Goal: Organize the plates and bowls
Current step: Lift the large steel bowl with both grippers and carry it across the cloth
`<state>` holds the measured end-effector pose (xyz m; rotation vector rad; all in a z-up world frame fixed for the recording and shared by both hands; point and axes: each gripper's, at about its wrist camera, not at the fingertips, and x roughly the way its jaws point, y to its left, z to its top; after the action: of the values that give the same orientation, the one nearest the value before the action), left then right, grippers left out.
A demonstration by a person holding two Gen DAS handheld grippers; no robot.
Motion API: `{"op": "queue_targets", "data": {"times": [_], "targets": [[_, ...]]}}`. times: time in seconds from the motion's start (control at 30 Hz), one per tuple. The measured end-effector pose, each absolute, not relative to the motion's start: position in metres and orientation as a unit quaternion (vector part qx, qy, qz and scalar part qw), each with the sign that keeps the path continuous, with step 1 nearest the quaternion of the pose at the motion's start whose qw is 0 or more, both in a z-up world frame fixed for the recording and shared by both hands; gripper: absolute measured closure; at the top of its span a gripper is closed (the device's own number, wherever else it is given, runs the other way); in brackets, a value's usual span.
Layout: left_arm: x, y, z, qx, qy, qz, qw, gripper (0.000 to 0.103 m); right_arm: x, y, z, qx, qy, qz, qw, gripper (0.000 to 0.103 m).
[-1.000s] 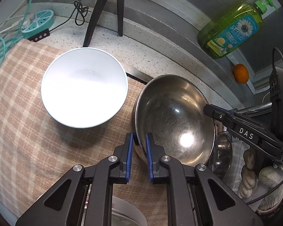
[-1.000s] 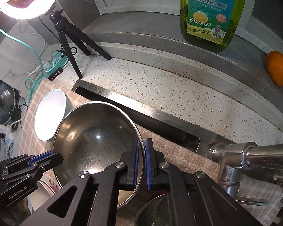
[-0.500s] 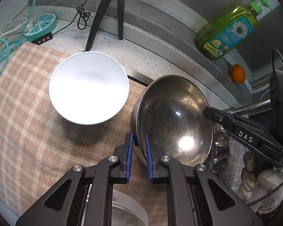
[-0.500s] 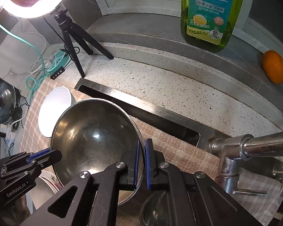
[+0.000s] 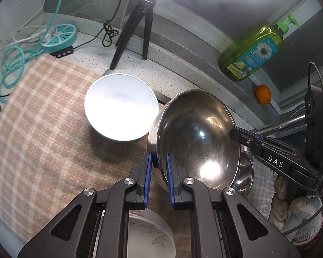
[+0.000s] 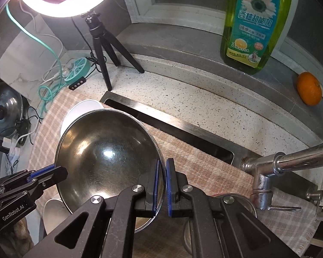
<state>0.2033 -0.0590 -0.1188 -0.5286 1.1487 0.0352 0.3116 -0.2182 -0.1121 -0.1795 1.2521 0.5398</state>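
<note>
A large steel bowl (image 5: 196, 137) is held up off the checked cloth (image 5: 36, 129) by both grippers. My left gripper (image 5: 159, 161) is shut on its near-left rim. My right gripper (image 6: 162, 167) is shut on the opposite rim of the same bowl (image 6: 105, 150). A white bowl (image 5: 120, 111) stands on the cloth just left of the steel bowl; in the right wrist view the white bowl (image 6: 79, 111) is partly hidden behind it. A smaller steel bowl (image 5: 245, 172) lies under the lifted one. A patterned white plate (image 5: 150, 232) lies below my left gripper.
A black tripod (image 5: 137, 25) with a ring light stands at the back. A green soap bottle (image 5: 252, 51) and an orange (image 5: 262, 94) sit on the sill. A tap (image 6: 290, 163) is at the right, a sink slot (image 6: 168, 129) behind the cloth, and a power strip (image 5: 58, 36) with cables at the left.
Both grippers have lifted the steel bowl higher and pulled back from the counter; the white bowl and cloth look farther away. Both stay shut on the rim.
</note>
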Motion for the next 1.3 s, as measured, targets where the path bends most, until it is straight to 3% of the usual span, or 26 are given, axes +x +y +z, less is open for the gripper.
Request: {"op": "queue_targets", "data": {"times": [1.3], "targets": [[0.111,0.057,-0.096,-0.288,0.493,0.077,0.817,0.091,0.229,-0.079,-0.080,-0.128,0.548,0.310,0.766,0.097]]}}
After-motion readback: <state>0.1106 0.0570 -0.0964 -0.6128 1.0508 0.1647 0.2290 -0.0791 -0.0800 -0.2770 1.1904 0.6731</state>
